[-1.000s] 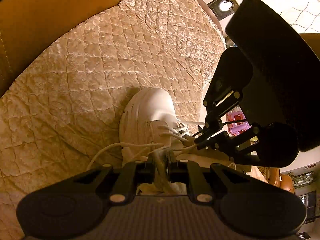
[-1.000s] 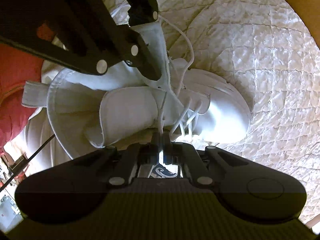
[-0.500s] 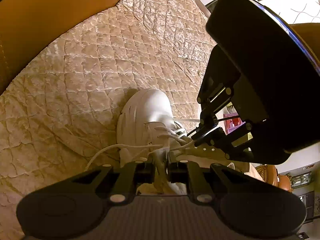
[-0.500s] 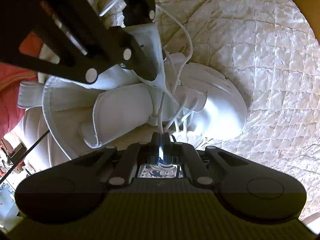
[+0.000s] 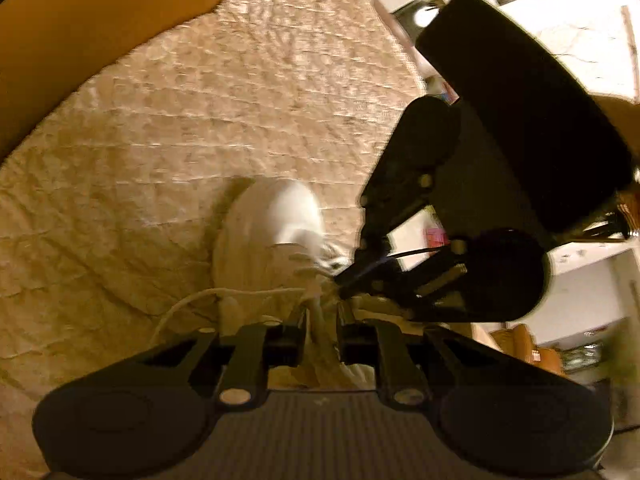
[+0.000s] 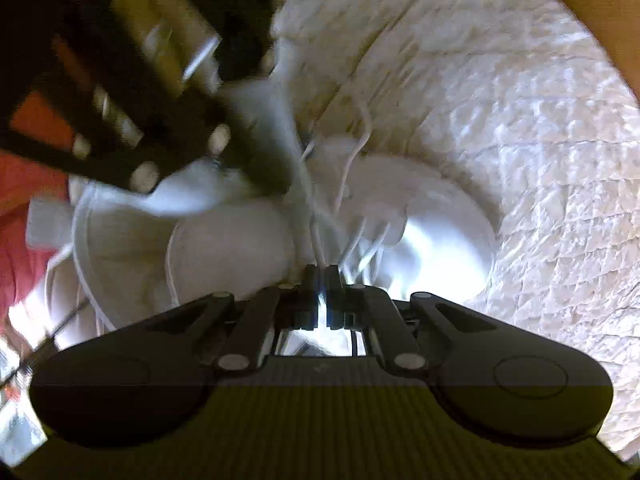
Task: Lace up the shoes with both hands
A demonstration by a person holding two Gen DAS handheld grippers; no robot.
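Note:
A white sneaker (image 5: 272, 232) lies on a quilted beige cover, toe pointing away in the left wrist view. My left gripper (image 5: 320, 316) is shut on a white lace (image 5: 316, 300) just above the shoe's tongue; a loose lace end (image 5: 180, 308) curls off to the left. In the right wrist view the same sneaker (image 6: 432, 232) shows its open collar and tongue, and my right gripper (image 6: 320, 276) is shut on another lace strand (image 6: 316, 236). The other gripper's black body crosses each view, blurred.
The quilted cover (image 5: 160, 128) spreads around the shoe. A brown leather surface (image 5: 80, 12) rises at the far left. Red cloth (image 6: 20, 184) sits behind the shoe's heel. Room furniture (image 5: 520, 340) shows past the cover's right edge.
Both grippers have shifted with their laces held; the right gripper's body has swung back up and right in the left wrist view, and the current frames are motion-blurred. The shoe stays in place.

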